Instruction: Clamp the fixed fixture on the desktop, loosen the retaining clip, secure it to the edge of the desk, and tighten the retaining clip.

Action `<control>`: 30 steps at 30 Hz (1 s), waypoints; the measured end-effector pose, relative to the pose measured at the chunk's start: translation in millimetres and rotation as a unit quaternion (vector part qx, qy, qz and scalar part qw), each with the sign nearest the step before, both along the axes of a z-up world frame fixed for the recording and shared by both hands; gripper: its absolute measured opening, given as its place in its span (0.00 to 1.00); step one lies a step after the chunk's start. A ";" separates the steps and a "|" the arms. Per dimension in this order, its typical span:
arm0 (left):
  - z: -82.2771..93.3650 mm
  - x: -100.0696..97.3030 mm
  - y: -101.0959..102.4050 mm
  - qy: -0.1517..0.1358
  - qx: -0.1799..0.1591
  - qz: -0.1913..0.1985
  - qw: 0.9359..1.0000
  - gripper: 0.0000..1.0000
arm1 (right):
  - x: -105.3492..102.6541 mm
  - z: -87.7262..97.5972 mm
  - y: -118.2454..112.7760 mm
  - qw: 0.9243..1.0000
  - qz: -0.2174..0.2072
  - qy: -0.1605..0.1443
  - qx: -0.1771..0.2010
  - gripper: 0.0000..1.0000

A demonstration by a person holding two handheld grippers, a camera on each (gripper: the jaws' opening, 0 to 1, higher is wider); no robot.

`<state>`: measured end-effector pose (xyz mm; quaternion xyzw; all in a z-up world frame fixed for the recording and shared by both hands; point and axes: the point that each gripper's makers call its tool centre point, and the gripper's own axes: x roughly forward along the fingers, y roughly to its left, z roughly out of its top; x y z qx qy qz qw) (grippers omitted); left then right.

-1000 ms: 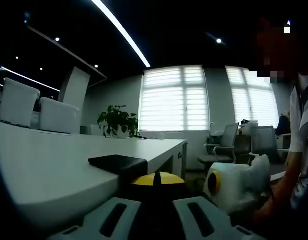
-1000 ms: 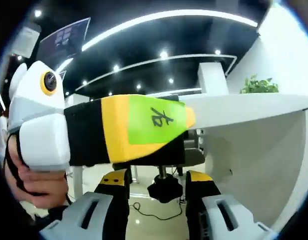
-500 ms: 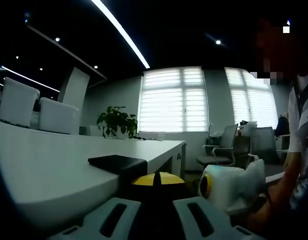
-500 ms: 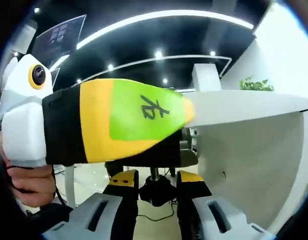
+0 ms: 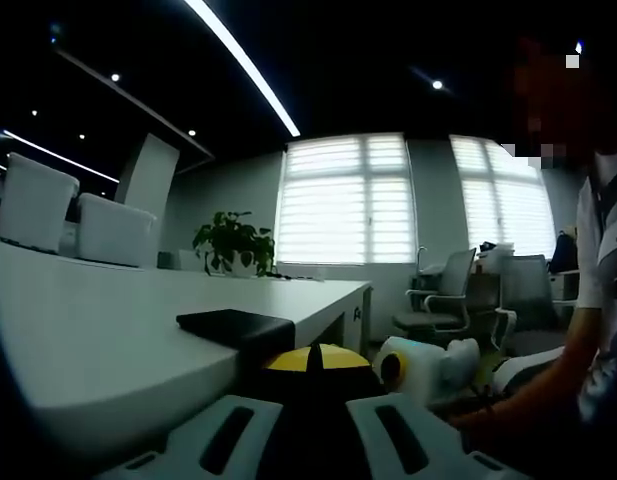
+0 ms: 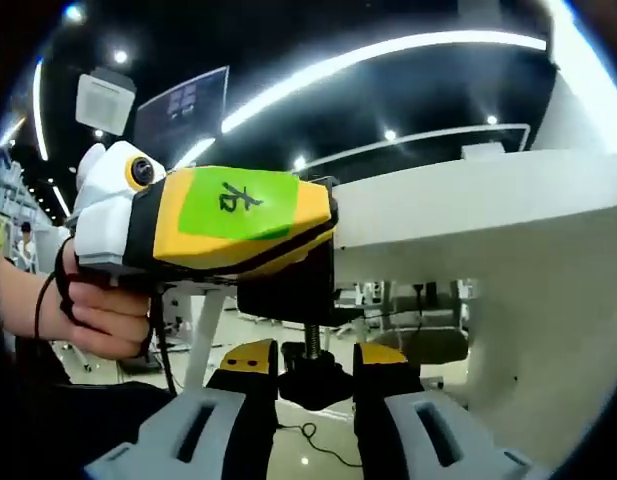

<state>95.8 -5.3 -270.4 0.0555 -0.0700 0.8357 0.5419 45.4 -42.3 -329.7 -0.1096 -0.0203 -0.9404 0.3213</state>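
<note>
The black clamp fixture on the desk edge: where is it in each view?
Left gripper view: black clamp fixture, its flat top plate on the white desk, lower centre.
Right gripper view: its body and screw knob under the desk edge, between the right tongs.
Shared landmark: the white desk.

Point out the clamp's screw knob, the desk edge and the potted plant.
screw knob (image 6: pixel 314 378): right gripper view, on the black knob between the jaws.
desk edge (image 6: pixel 458 205): right gripper view, on its white front face.
potted plant (image 5: pixel 234 242): left gripper view, on the leaves.
</note>
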 end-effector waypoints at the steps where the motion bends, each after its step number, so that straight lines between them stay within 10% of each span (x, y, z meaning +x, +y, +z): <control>1: 0.2 0.1 -0.1 0.000 0.001 0.000 1.000 0.01 | 1.4 0.0 -3.9 1.000 0.019 0.003 0.005 0.27; 9: -2.2 0.3 -1.6 -0.001 -0.003 -0.004 1.000 0.01 | 2.7 -0.5 -10.3 0.998 0.056 0.011 0.034 0.27; 20: -3.2 0.6 -2.2 -0.002 -0.006 -0.004 1.000 0.01 | 14.5 -13.8 28.4 0.990 -0.113 -0.050 -0.067 0.35; 30: -1.1 0.3 -4.9 0.000 -0.010 0.002 1.000 0.01 | 9.3 -6.7 4.6 0.989 -0.146 -0.024 -0.020 0.34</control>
